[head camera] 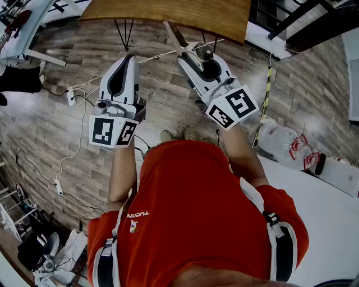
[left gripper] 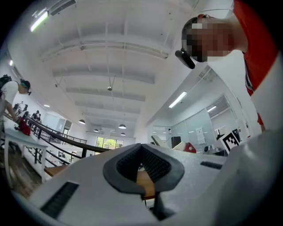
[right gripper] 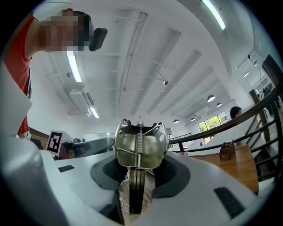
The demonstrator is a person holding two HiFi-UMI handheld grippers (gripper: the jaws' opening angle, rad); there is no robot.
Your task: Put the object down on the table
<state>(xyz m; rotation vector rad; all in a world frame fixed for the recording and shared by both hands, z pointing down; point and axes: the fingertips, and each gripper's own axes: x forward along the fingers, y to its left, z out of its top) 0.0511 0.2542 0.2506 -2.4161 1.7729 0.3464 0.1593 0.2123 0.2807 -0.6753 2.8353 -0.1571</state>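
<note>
My right gripper (head camera: 195, 56) is shut on a shiny metal hand tool (head camera: 175, 35), whose long handle sticks out past the jaws toward the wooden table (head camera: 168, 14). In the right gripper view the tool (right gripper: 140, 145) shows a spring down its middle and sits pinched between the dark pads (right gripper: 173, 171). This gripper is held in the air over the floor, just short of the table's near edge. To its left, my left gripper (head camera: 128, 59) is at about the same height, jaws together with nothing held. In the left gripper view its ribbed pads (left gripper: 154, 165) frame only a strip of tabletop.
Thin black table legs (head camera: 124, 33) stand under the wooden top. Cables and a power strip (head camera: 71, 96) lie on the plank floor at the left. A plastic bag (head camera: 283, 143) and a white table (head camera: 314, 190) are at the right. Clutter fills the lower-left corner.
</note>
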